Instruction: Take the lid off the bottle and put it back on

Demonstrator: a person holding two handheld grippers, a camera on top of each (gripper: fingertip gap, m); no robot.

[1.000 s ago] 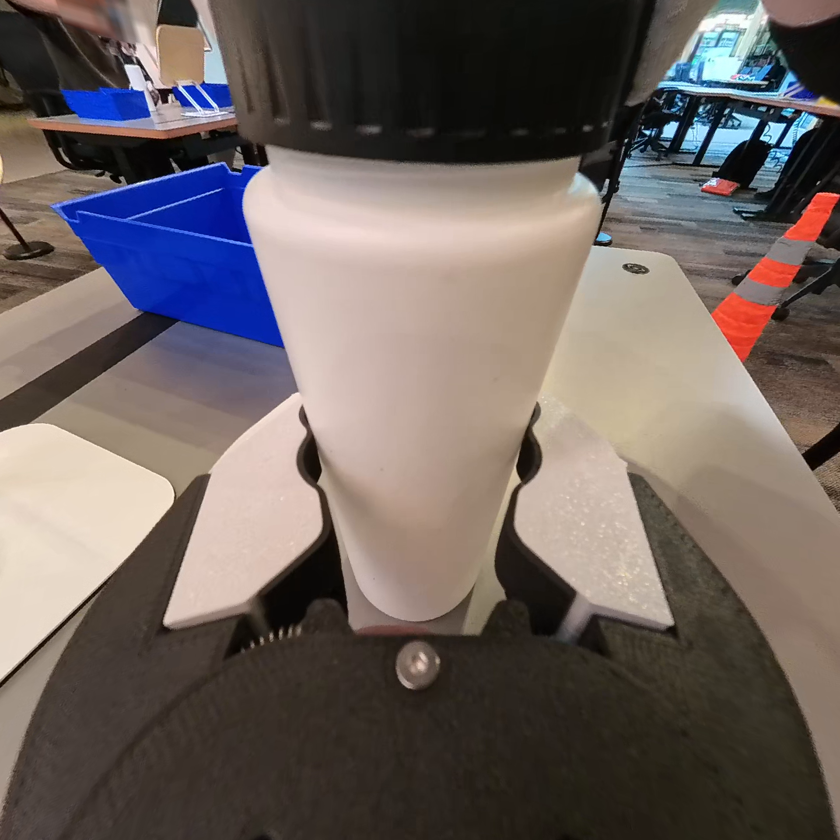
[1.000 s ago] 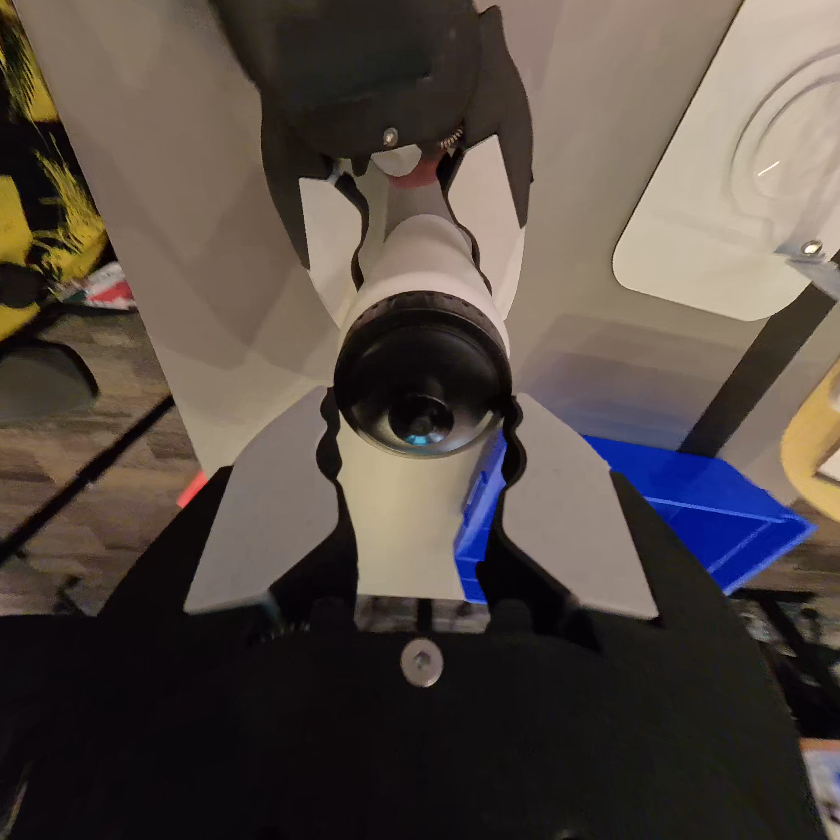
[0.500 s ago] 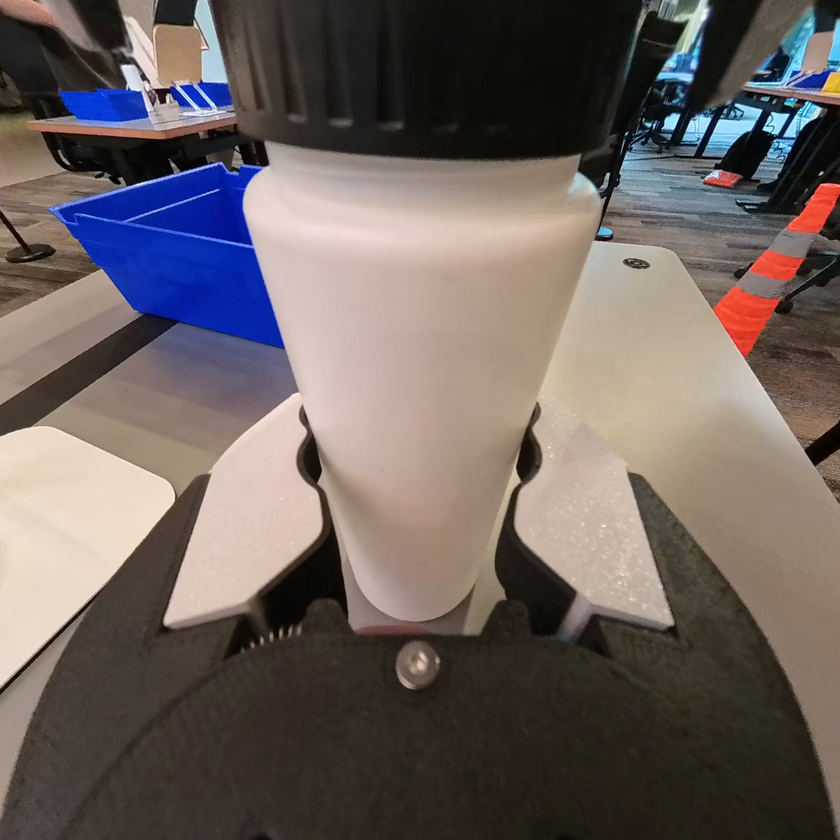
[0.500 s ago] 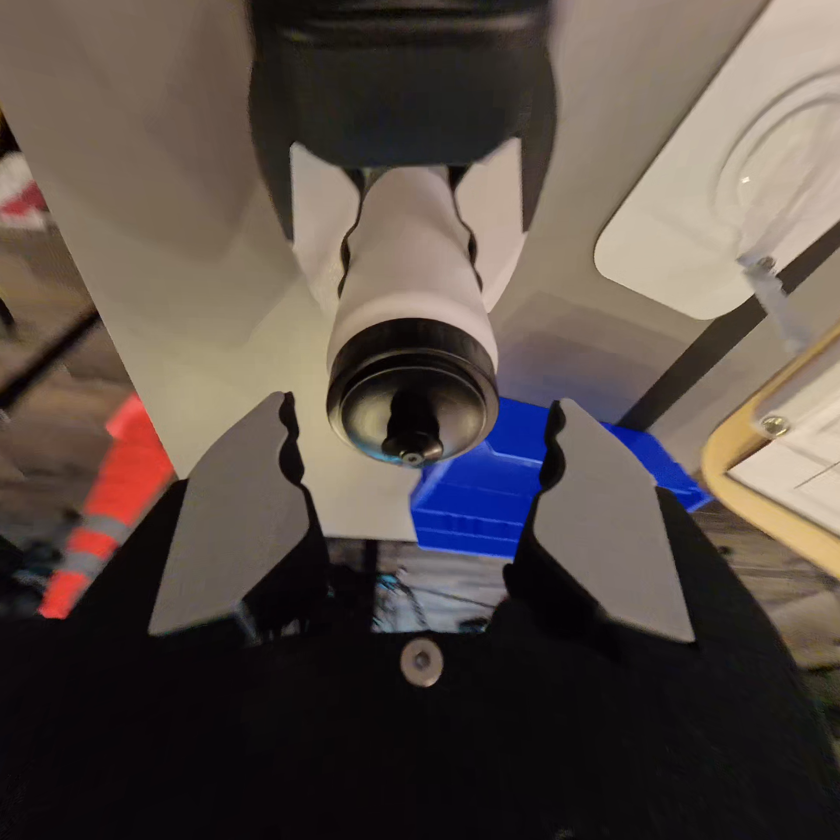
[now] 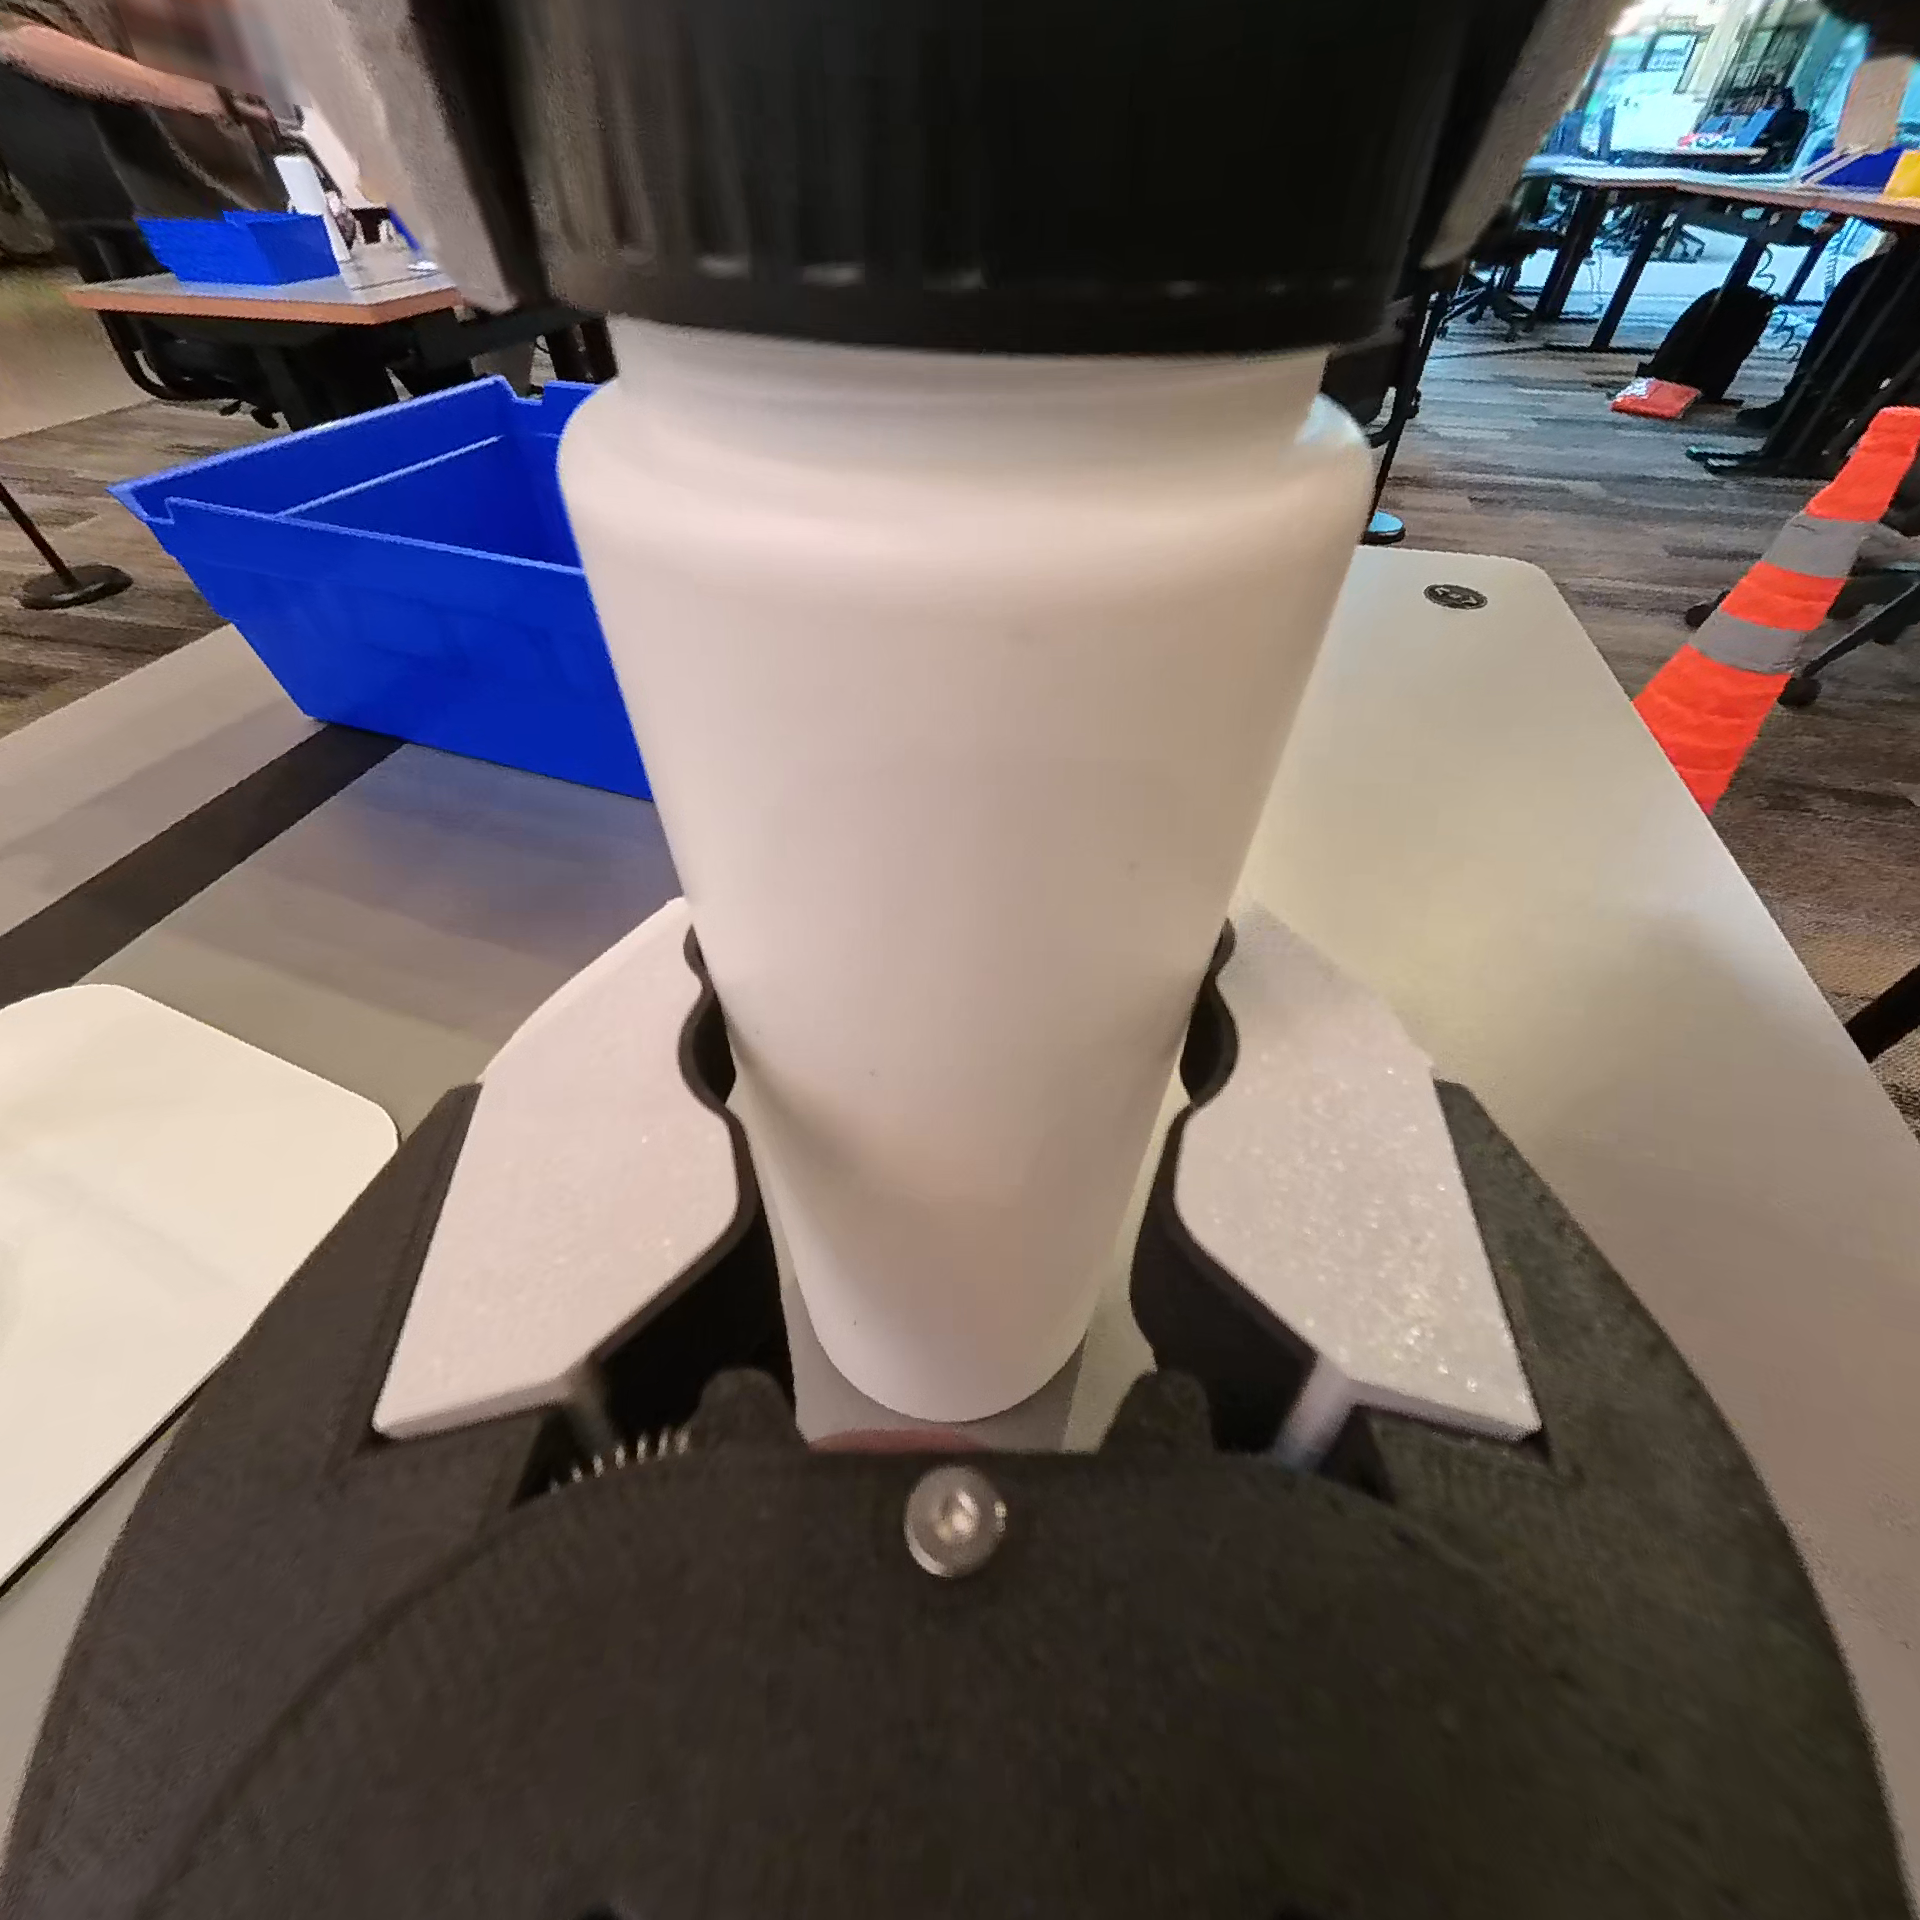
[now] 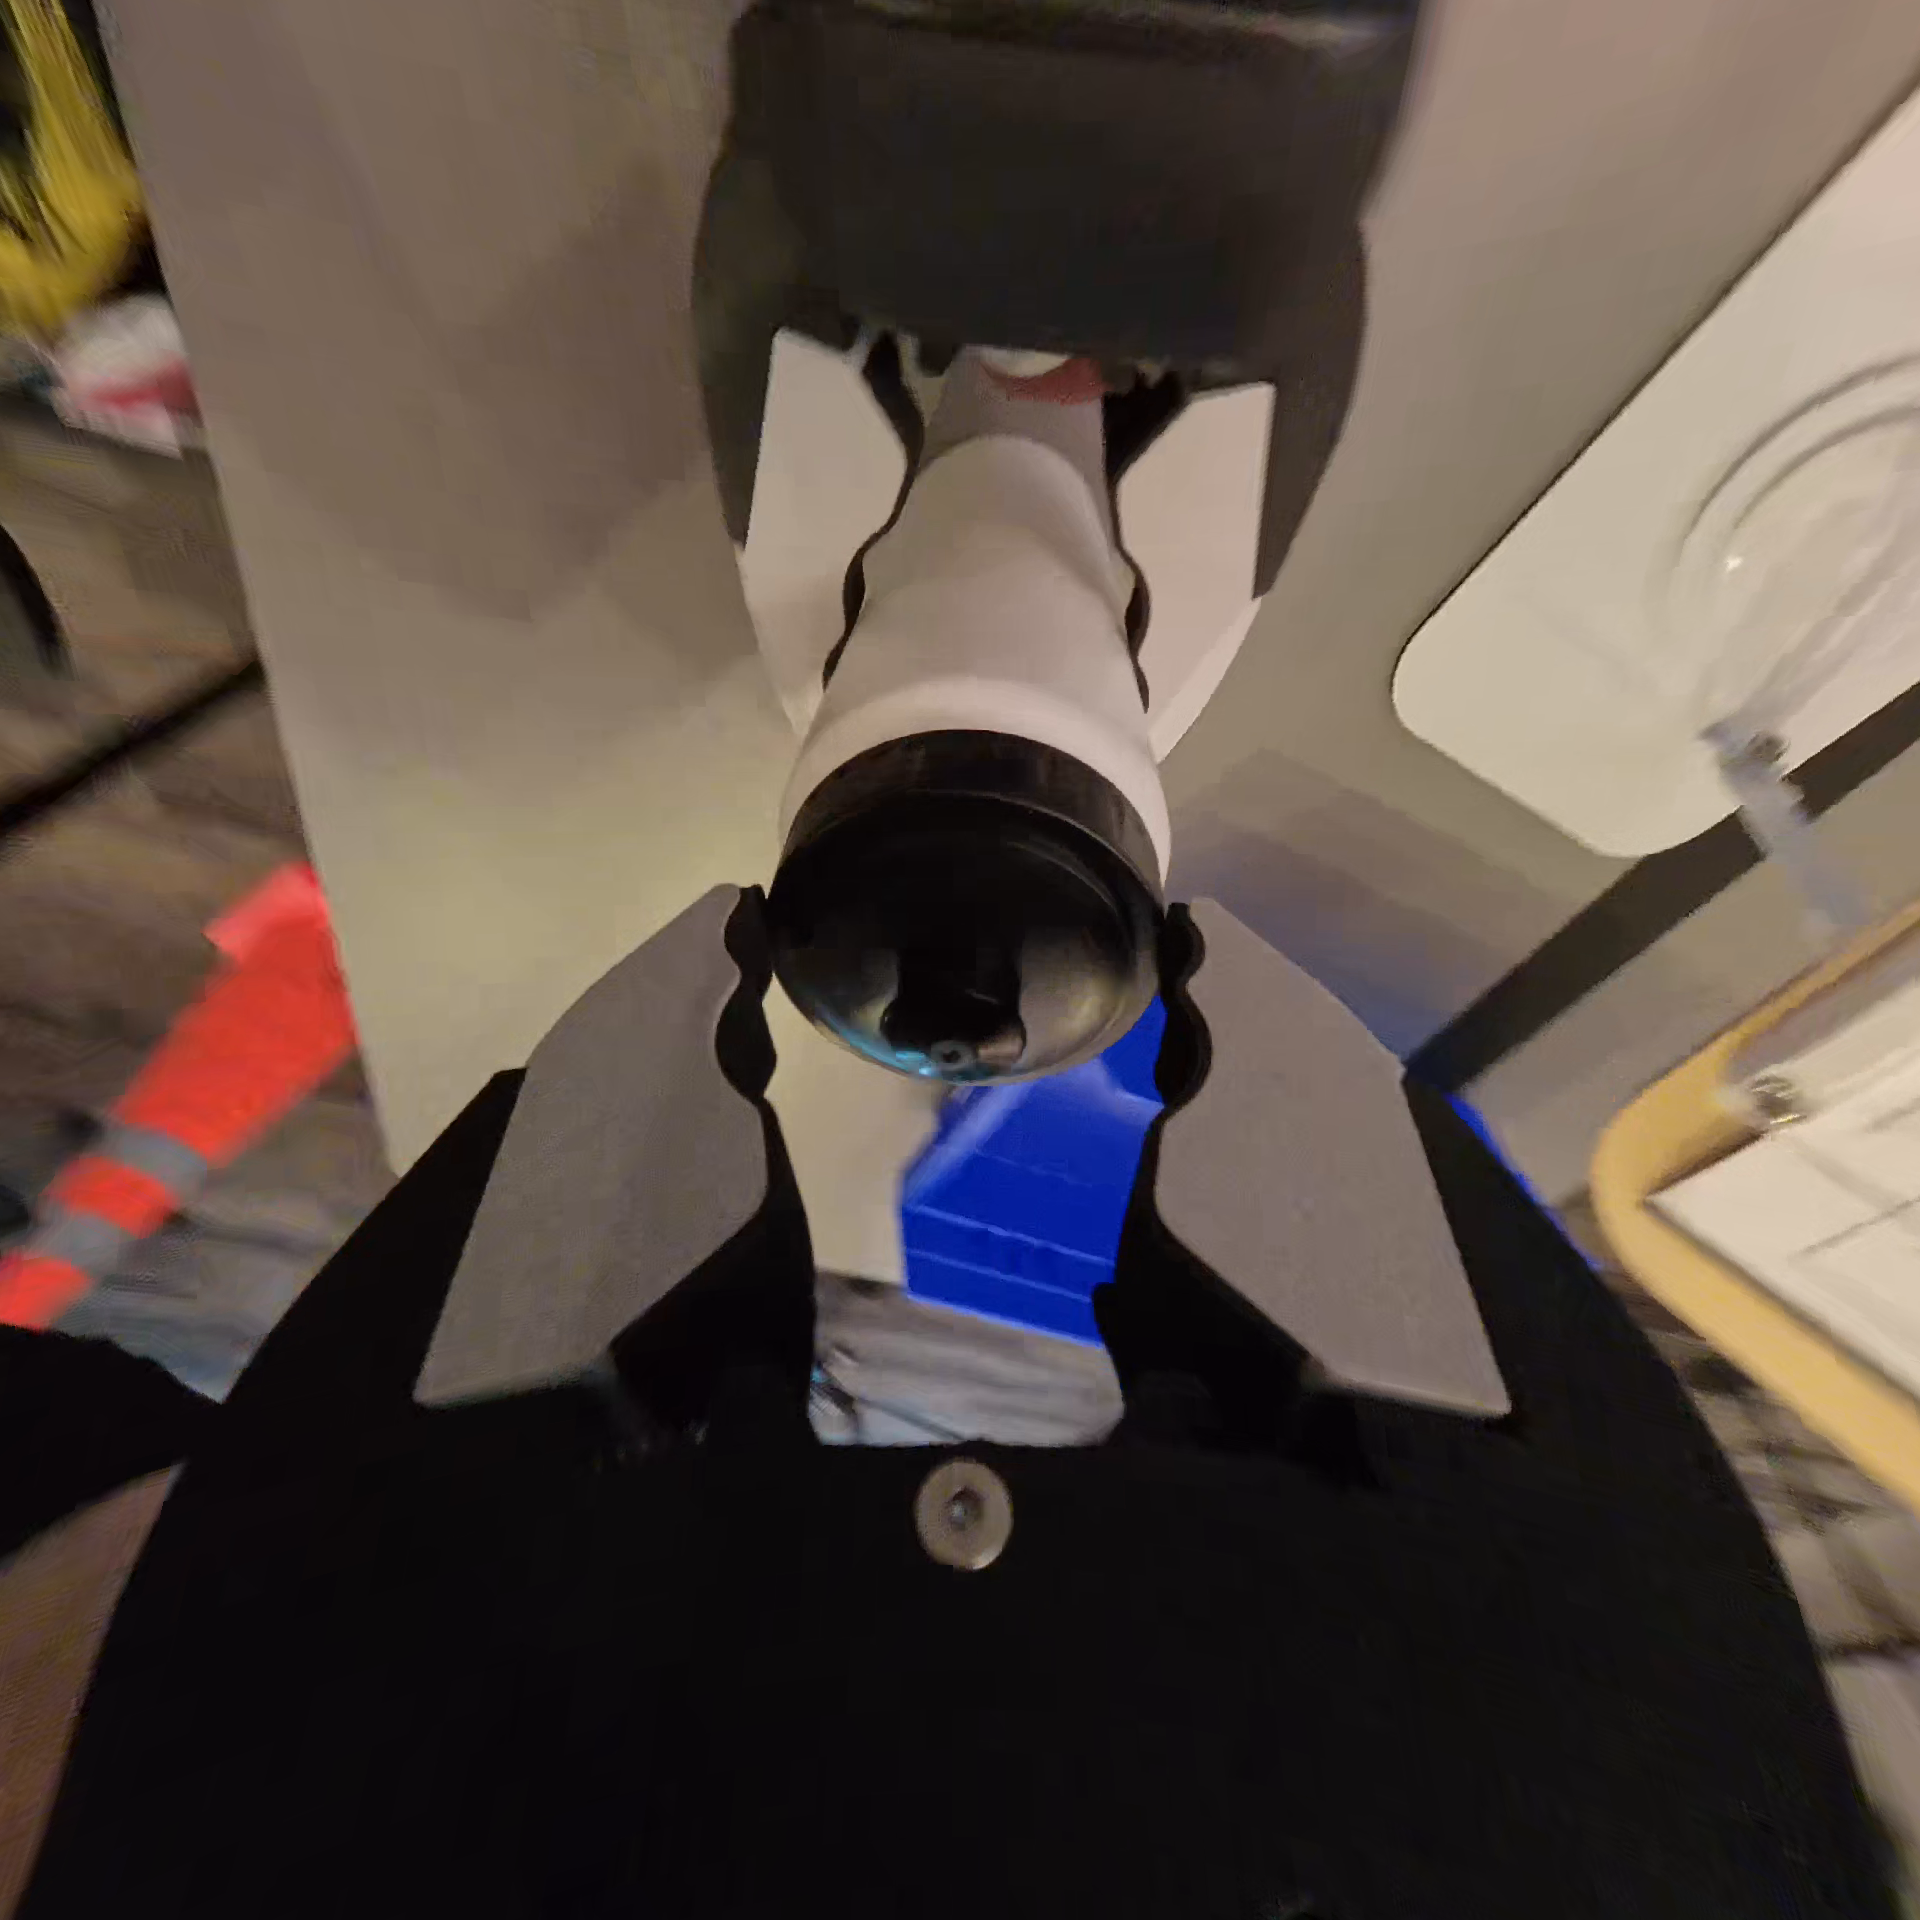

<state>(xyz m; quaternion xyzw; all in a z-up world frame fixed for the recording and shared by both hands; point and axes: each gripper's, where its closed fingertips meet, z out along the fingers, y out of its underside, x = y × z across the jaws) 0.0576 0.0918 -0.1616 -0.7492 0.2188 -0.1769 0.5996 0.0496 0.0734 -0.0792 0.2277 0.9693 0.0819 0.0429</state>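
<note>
Left gripper (image 5: pixel 961 1101) jaws clamp white bottle (image 5: pixel 961 831) low. Right gripper (image 6: pixel 961 987) jaws around black lid (image 6: pixel 961 914), contact unclear. Lid seated; unscrewing or retightening, can't tell.

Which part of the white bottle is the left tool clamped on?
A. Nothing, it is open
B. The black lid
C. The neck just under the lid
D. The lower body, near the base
D: the left tool pinches the white bottle low down, well below the black lid.
</note>
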